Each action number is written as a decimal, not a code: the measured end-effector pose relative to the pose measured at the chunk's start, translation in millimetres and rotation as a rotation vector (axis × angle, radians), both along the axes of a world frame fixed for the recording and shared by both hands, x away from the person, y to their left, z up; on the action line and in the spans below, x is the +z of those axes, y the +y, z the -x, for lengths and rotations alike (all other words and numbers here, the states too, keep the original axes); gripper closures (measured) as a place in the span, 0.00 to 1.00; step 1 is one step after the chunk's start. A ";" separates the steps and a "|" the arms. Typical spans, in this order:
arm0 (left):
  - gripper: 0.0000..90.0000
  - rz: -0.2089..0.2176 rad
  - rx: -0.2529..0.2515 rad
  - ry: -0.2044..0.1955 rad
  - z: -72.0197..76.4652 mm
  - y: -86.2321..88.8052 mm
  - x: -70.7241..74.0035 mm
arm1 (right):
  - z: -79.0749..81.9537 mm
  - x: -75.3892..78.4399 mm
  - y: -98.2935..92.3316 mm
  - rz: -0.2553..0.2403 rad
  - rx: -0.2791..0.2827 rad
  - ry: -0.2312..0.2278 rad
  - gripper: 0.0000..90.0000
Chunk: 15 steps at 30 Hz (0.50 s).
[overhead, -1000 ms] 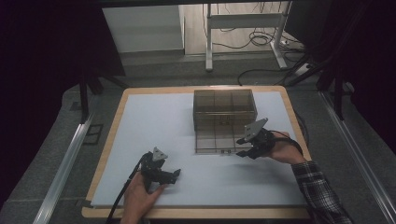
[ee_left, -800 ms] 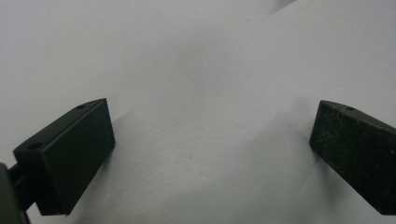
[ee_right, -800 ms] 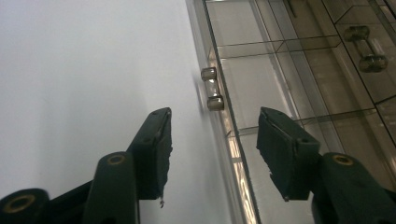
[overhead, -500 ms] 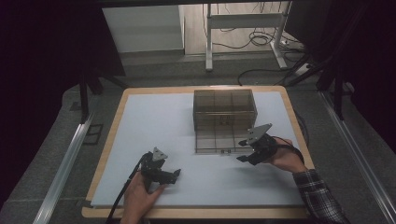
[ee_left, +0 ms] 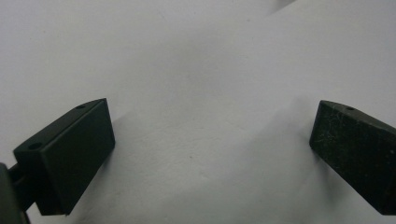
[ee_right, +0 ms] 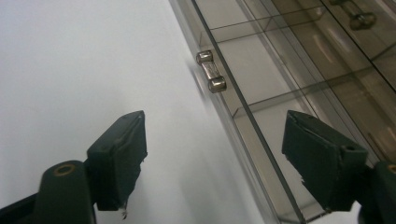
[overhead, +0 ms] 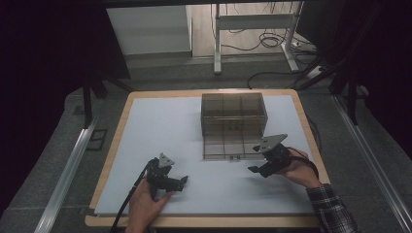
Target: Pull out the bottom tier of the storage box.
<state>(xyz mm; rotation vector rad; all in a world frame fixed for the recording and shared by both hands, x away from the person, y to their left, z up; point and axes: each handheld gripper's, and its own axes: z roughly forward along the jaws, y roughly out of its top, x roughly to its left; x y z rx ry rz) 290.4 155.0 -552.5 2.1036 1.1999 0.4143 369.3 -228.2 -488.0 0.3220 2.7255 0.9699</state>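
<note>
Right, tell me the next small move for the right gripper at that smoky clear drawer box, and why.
Probably ease the right gripper forward toward the small metal bar handle on the pulled-out drawer of the smoky transparent plastic box. Its jaws have just been opening and stand apart with nothing between them, and the handle lies ahead of them, untouched. The left gripper rests open on the white tabletop.

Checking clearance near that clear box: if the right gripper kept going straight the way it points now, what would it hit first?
Probably the pulled-out drawer of the smoky clear box, near its small metal handle. The right gripper, fingers open and empty, points along that front edge; depth is unclear.
</note>
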 end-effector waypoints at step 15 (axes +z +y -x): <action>0.00 0.000 0.000 0.000 0.0 0.0 0.0 | 20.3 -1.7 -11.9 -0.038 -0.061 0.012 0.10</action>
